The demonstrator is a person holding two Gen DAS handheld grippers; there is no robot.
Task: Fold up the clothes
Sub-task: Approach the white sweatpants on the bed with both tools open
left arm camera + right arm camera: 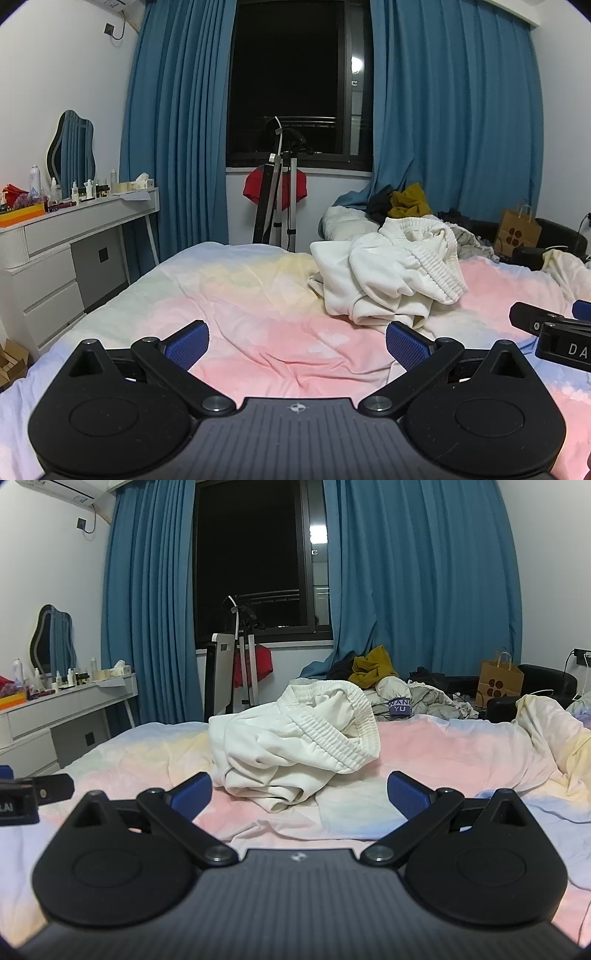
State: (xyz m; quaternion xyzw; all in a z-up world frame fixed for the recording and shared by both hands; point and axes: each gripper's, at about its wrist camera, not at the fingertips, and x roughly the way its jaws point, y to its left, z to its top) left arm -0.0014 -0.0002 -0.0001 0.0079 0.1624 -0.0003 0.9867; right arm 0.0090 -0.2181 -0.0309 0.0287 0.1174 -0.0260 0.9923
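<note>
A crumpled white garment (388, 273) with a ribbed elastic waistband lies in a heap on the pastel pink, yellow and blue bed cover (240, 295). It also shows in the right wrist view (295, 746), straight ahead. My left gripper (297, 343) is open and empty, low over the bed, with the heap ahead to its right. My right gripper (299, 797) is open and empty, just short of the heap. Each gripper shows at the edge of the other's view: the right one (554, 332) and the left one (26, 797).
A white dressing table (66, 236) with bottles and a mirror stands left of the bed. Blue curtains (450, 110) frame a dark window. A pile of other clothes (388, 686), a paper bag (500, 683) and a folded stand with a red garment (275, 192) lie beyond the bed.
</note>
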